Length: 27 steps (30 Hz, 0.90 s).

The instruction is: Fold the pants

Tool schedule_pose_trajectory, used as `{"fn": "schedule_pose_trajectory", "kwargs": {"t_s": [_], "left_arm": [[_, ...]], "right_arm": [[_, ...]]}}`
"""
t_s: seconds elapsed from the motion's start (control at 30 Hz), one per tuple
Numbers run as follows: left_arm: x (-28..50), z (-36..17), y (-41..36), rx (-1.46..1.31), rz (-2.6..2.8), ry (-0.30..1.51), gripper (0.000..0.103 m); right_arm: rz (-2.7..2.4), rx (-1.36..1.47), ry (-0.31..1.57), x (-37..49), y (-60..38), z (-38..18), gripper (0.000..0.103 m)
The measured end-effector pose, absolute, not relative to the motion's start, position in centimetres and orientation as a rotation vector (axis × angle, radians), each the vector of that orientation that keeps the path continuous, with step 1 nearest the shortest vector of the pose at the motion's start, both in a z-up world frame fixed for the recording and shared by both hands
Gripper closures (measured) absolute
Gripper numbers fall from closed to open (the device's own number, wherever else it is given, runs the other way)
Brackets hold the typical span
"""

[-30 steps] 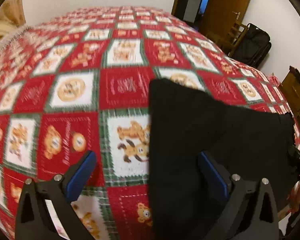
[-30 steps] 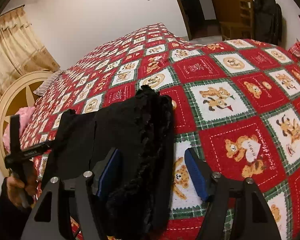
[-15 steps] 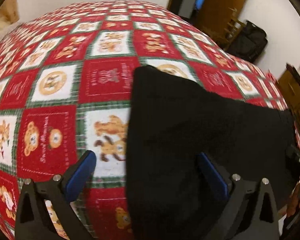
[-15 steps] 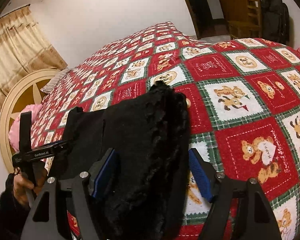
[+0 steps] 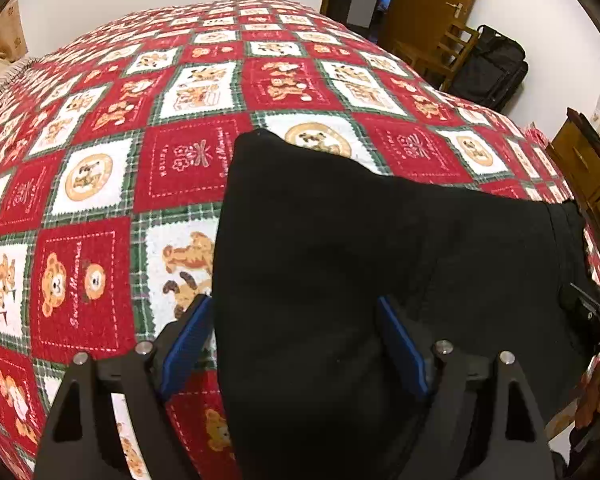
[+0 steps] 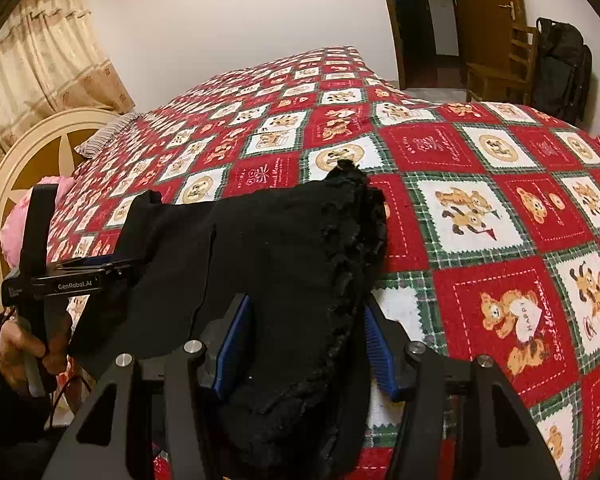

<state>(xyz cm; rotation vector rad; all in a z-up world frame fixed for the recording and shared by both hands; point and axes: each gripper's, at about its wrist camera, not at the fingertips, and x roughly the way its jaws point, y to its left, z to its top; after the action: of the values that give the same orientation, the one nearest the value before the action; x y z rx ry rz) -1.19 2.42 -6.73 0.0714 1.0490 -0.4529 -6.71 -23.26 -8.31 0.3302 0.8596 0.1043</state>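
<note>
Black, thick and fuzzy, the folded pair of knit pants (image 5: 380,248) lies near the front edge of the red-and-white teddy-bear patchwork quilt (image 5: 188,160) that covers the bed, its ruffled edge (image 6: 352,240) toward the right.

The left gripper (image 5: 296,340) straddles the near left edge of the pants; its blue pads have just been closing but stand apart, one beside the cloth and one over it, with no squeeze visible. The right gripper (image 6: 304,344) brackets the ruffled end, jaws about half apart and also just closing; the fabric sits between them, yet I cannot tell whether the pads press it.

The likely trouble: if either pinch catches only the top layer, lifting would peel the stack open rather than carry it over. Closing at uneven depths could skew the fold. The bulky pile may also slip from a shallow bite.
</note>
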Motion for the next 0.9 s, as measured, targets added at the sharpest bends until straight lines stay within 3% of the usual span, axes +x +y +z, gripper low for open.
{"fn": "schedule_pose_trajectory", "kwargs": {"t_s": [0.13,0.37,0.6,0.77,0.9], "left_arm": [[-1.6,-6.5,2.2,0.077,-0.468,1.045,0.028],[-1.7,-6.5,2.1,0.073,-0.47,1.039,0.033],[-1.9,-6.4,1.8,0.077,-0.466,1.033,0.036],[-2.2,-6.3,1.9,0.074,-0.474,1.021,0.049],[-2.2,-6.2,2.4,0.053,-0.486,1.02,0.059]], "right_arm": [[0.097,0.302,0.878,-7.0,-23.2,-7.8,0.046],[0.077,0.409,0.87,-8.1,-24.6,-8.5,0.04],[0.095,0.234,0.891,-7.9,-21.5,-8.3,0.037],[0.117,0.219,0.88,-8.2,-21.2,-8.2,0.062],[0.113,0.222,0.88,-8.1,-21.0,-8.2,0.066]]}}
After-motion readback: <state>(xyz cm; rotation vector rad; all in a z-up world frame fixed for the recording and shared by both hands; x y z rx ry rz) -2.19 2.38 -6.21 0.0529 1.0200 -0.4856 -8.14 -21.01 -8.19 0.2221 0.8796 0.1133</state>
